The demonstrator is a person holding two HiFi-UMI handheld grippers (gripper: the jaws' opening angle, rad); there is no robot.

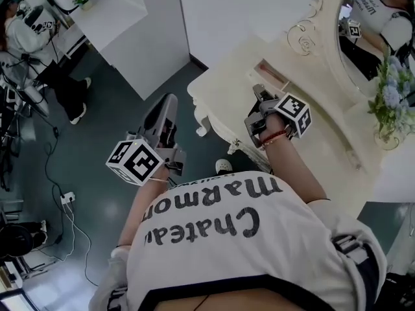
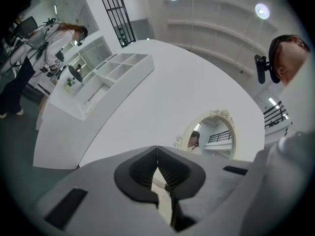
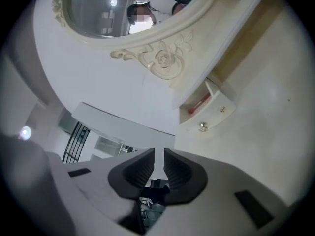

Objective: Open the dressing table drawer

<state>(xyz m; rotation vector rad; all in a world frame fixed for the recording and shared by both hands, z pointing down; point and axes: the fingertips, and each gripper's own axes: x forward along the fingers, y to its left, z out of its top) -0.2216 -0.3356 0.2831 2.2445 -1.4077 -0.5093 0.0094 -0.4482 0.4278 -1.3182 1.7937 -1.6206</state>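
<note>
Head view: a cream desk (image 1: 324,128) with carved trim is seen from above, with both claws held out in front of the person's white shirt (image 1: 246,238).
Drawer: a small drawer (image 1: 272,73) in the raised part below the mirror (image 1: 363,44) is seen pulled out, its inside exposed. In the right gripper view the same drawer (image 3: 209,109) is shown projecting from the desk (image 3: 266,132), with a red item (image 3: 199,103) lying inside and a metal knob (image 3: 202,127) on its front.
Right claw: the right claw (image 1: 258,89) is held over the desk top, pointed toward the drawer but apart from it. In its own view the right claw (image 3: 158,156) is seen with a narrow gap left between the pads, and nothing is gripped; only the room beyond is seen through the gap.
Left claw: the left claw (image 1: 170,99) is held off the desk's left edge, over the dark floor (image 1: 110,109). In its own view the left claw (image 2: 157,150) is seen with its tips brought together, and nothing is held.
Mirror: an oval mirror (image 3: 123,9) with a carved rose (image 3: 162,60) below its frame is seen above the drawer. It is also caught at a distance in the left gripper view (image 2: 214,134).
Flowers: blue flowers (image 1: 392,96) are stood in a glass vase (image 1: 388,138) at the desk's right end.
Background: another person (image 1: 39,50) is seen standing well apart by a white counter (image 2: 113,73).
</note>
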